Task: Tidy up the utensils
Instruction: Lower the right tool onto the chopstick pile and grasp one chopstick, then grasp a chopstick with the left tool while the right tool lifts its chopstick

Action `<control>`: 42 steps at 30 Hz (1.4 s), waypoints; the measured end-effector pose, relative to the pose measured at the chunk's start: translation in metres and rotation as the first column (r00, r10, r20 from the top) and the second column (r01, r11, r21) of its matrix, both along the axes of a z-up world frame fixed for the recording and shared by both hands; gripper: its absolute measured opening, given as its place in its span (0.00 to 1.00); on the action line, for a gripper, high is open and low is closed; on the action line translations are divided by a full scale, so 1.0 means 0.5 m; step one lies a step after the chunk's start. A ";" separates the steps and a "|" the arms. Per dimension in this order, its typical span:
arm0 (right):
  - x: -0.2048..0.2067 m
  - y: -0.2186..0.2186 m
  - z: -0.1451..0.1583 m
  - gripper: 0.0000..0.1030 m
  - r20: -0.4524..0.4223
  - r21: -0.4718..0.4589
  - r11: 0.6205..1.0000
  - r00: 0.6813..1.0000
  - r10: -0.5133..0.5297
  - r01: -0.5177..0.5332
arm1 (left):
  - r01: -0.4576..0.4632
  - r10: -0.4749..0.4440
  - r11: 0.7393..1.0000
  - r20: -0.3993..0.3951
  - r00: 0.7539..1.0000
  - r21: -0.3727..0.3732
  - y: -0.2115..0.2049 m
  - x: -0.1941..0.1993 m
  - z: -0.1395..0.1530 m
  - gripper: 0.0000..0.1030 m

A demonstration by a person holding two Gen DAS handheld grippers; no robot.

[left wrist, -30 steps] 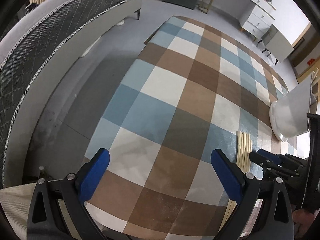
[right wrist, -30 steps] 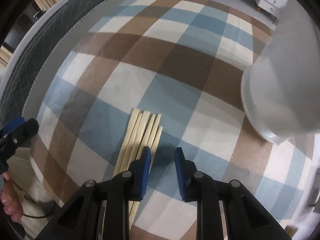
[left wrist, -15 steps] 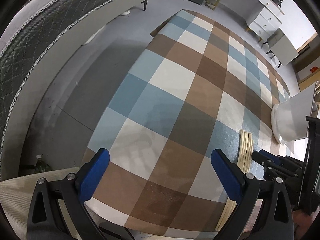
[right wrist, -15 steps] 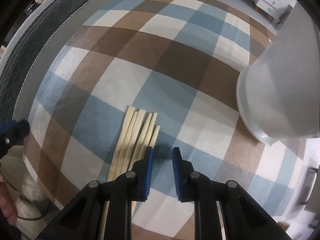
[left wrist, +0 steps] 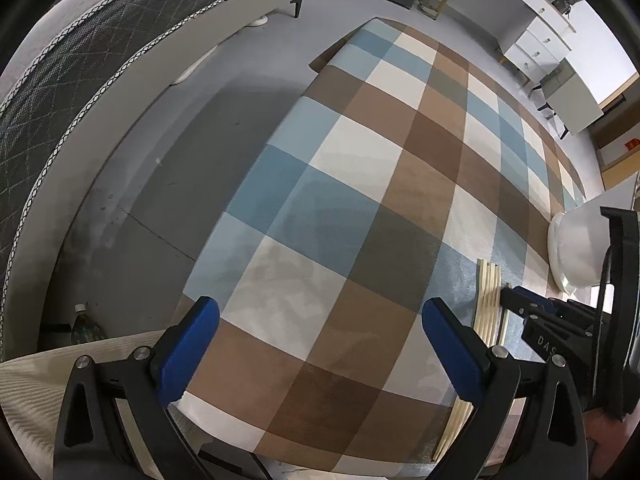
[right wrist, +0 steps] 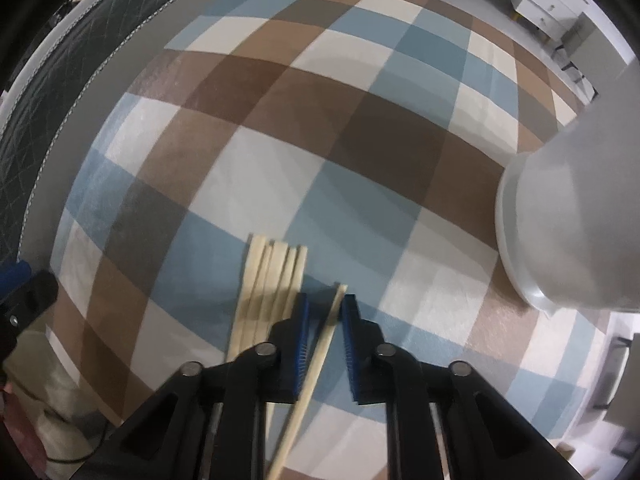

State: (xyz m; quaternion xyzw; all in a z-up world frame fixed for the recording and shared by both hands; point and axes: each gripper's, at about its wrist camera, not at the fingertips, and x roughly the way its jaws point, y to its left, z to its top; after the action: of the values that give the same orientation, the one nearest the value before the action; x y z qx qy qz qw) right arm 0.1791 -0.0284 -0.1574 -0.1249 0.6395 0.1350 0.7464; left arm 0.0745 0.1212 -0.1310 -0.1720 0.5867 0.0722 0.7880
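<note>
Several pale wooden chopsticks point(right wrist: 272, 280) lie side by side on the checked tablecloth point(right wrist: 320, 140); they also show in the left wrist view point(left wrist: 486, 300). My right gripper point(right wrist: 324, 312) straddles one chopstick point(right wrist: 320, 344) set apart from the bundle, its blue pads narrowly apart on either side of it, not clearly clamped. A white holder point(right wrist: 560, 216) lies on its side to the right. My left gripper point(left wrist: 320, 344) is wide open and empty over the table's near left corner.
A grey quilted sofa point(left wrist: 60, 80) stands left of the table across a strip of grey floor. White drawers point(left wrist: 536, 52) and a chair stand at the back right. A bottle point(left wrist: 82, 324) sits on the floor by the left gripper.
My right gripper has moved onto the bundle's right edge and now has one chopstick between its pads, angled away from the others. The left gripper has lifted slightly and stays open.
</note>
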 end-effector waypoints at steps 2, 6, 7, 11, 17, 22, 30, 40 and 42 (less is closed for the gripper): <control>0.005 0.008 0.007 0.04 0.023 0.014 1.000 1.000 0.004 -0.004 | -0.008 0.008 1.000 -0.005 1.000 -0.002 0.004 0.002 -0.003 0.96; 0.006 -0.004 0.027 0.03 0.069 0.075 0.997 0.998 -0.013 0.008 | 0.003 -0.003 1.000 0.004 1.000 -0.001 -0.007 0.005 -0.002 0.96; 0.004 -0.009 0.037 0.03 0.091 0.090 0.996 0.996 -0.019 0.010 | 0.017 -0.017 1.000 0.010 1.000 0.006 -0.015 0.006 0.000 0.96; -0.017 -0.057 0.103 0.03 0.204 0.216 0.976 0.976 -0.079 0.034 | 0.070 -0.070 0.997 0.023 0.997 0.013 -0.051 0.014 0.000 0.96; -0.101 -0.159 0.134 0.03 0.296 0.422 0.900 0.922 -0.251 0.109 | 0.131 -0.133 0.989 0.024 0.991 0.071 -0.098 0.034 -0.014 0.95; -0.122 -0.243 0.159 0.03 0.312 0.536 0.832 0.883 -0.351 0.141 | 0.183 -0.185 0.979 0.010 0.983 0.087 -0.140 0.047 -0.033 0.93; -0.122 -0.289 0.171 0.03 0.333 0.618 0.778 0.859 -0.389 0.113 | 0.250 -0.250 0.958 -0.022 0.968 0.142 -0.212 0.056 -0.047 0.92; -0.126 -0.309 0.178 0.03 0.356 0.639 0.765 0.849 -0.390 0.084 | 0.189 -0.179 0.972 -0.079 0.981 0.143 -0.194 0.071 -0.068 0.92; -0.130 -0.313 0.181 0.03 0.360 0.640 0.764 0.848 -0.390 0.080 | 0.184 -0.174 0.973 -0.081 0.981 0.138 -0.194 0.072 -0.069 0.92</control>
State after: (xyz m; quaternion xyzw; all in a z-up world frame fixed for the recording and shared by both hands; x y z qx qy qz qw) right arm 0.1143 -0.1850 -0.0669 0.1739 0.3713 0.1987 0.8902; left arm 0.1103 0.0242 -0.1654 -0.0579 0.6197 0.0490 0.7812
